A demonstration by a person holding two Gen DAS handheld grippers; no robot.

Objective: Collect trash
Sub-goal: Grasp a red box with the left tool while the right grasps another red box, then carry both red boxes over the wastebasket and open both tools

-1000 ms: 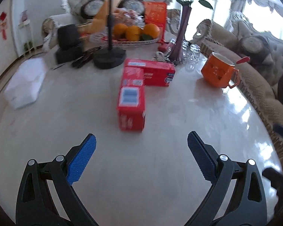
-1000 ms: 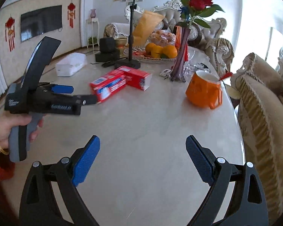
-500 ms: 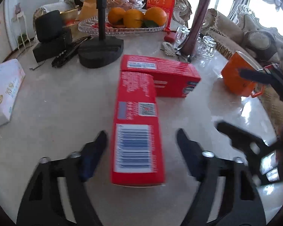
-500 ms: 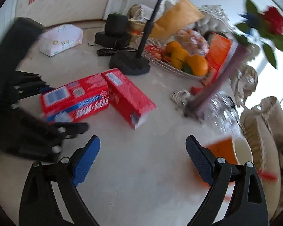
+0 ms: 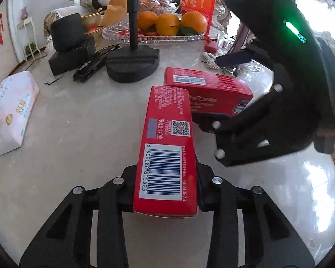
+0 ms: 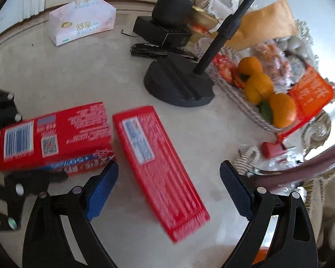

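Observation:
Two red cartons lie on the marble table (image 5: 73, 147), meeting end to side in an L. My left gripper (image 5: 165, 192) is shut on the near end of the barcode carton (image 5: 167, 134), its black fingers pressed against both long sides. In the right wrist view that carton (image 6: 55, 134) lies at the left. My right gripper (image 6: 168, 188) is open and straddles the second red carton (image 6: 158, 160); its blue pads (image 6: 102, 189) stand apart from the carton's sides. In the left wrist view the right gripper (image 5: 216, 89) reaches over that carton (image 5: 207, 87) from the right.
Behind the cartons stands a black pole stand (image 5: 132, 64), with a glass fruit tray of oranges (image 5: 172, 25) and an orange snack bag behind it. Black boxes (image 5: 71, 51) and a tissue pack (image 5: 9, 111) sit at the left. A dark vase (image 6: 301, 172) and glasses crowd the right.
My left gripper moved forward onto the barcode carton and went from wide open to shut on it. My right gripper swung in from the side and rolled to straddle the second carton.

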